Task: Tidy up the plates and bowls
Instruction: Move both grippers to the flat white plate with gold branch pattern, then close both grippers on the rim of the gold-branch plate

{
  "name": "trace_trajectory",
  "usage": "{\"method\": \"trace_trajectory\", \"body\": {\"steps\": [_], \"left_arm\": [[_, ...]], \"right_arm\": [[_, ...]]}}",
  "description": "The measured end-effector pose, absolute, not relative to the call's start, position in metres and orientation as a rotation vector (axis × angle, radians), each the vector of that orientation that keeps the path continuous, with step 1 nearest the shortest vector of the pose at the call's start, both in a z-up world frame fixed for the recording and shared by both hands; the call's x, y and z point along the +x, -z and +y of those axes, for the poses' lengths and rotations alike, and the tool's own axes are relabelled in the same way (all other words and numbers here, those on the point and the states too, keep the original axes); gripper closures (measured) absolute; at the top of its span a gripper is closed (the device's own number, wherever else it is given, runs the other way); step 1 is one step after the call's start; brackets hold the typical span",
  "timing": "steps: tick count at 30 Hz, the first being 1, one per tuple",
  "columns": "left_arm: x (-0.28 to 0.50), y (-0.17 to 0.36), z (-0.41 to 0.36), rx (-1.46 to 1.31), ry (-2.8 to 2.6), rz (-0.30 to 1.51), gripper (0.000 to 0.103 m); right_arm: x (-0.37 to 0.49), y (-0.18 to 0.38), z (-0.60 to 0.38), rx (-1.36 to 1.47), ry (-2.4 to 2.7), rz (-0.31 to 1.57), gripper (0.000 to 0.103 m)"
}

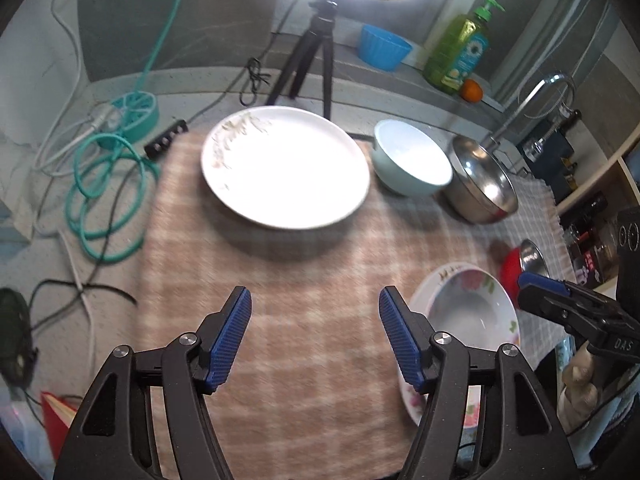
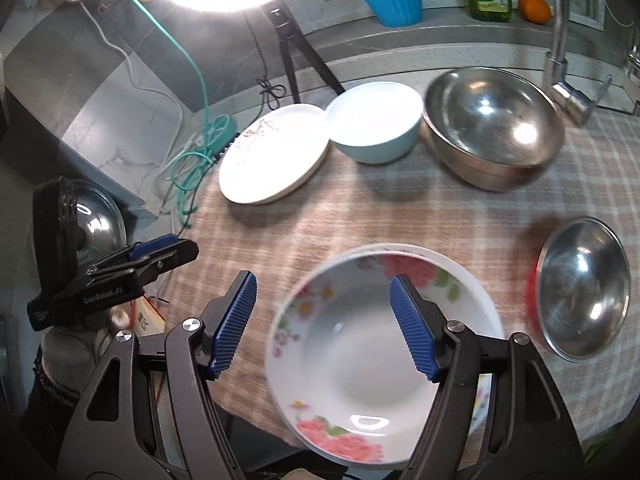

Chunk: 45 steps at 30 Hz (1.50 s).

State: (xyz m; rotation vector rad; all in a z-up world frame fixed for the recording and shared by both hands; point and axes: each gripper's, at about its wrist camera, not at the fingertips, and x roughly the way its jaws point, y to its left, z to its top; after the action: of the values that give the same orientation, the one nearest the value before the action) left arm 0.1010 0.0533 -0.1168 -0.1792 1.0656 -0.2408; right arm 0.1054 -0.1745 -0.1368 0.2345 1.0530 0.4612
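My left gripper [image 1: 315,300] is open over bare checked cloth [image 1: 304,272], nothing between its pads. Ahead of it lie a large white plate [image 1: 286,166], a pale blue bowl [image 1: 412,158] and a big steel bowl [image 1: 484,180]. At its right sits a floral deep plate [image 1: 468,308], with my right gripper's tip [image 1: 540,280] beyond. In the right wrist view my right gripper [image 2: 324,280] is open above the floral deep plate [image 2: 352,360], which rests on a second floral rim [image 2: 472,284]. A small steel bowl [image 2: 584,288] lies to the right.
A ring-light tripod [image 2: 296,60], blue cup [image 2: 396,2], green soap bottle [image 1: 456,52], orange [image 1: 471,90] and faucet [image 2: 560,48] stand at the back. Teal and white cables [image 1: 108,184] lie left of the cloth. A steel lid [image 2: 98,216] sits low at the left.
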Motion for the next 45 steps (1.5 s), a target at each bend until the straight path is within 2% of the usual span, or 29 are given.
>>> {"method": "trace_trajectory", "body": {"steps": [14,17,19,21,36,40,45], "left_arm": [[0.185,0.122,0.109,-0.219,0.22,1.051,0.039],[0.204,0.128,0.113,-0.202,0.214,1.062,0.041],[0.217,0.133,0.117,-0.209,0.219,1.073,0.049],[0.229,0.14,0.12,-0.225,0.225,1.085,0.052],[0.288,0.174,0.114,-0.2,0.268,1.156,0.069],[0.292,0.178,0.112,-0.192,0.278,1.169,0.07],[0.296,0.184,0.11,-0.183,0.286,1.188,0.077]], "right_arm": [[0.165,0.154,-0.12,0.308,-0.461,1.088,0.031],[0.181,0.165,-0.116,0.302,-0.455,1.12,0.043],[0.192,0.172,-0.113,0.307,-0.445,1.132,0.05],[0.2,0.177,-0.11,0.313,-0.431,1.139,0.055],[0.238,0.208,-0.101,0.34,-0.386,1.202,0.067],[0.244,0.213,-0.097,0.334,-0.378,1.216,0.076],[0.251,0.217,-0.095,0.34,-0.364,1.233,0.085]]}}
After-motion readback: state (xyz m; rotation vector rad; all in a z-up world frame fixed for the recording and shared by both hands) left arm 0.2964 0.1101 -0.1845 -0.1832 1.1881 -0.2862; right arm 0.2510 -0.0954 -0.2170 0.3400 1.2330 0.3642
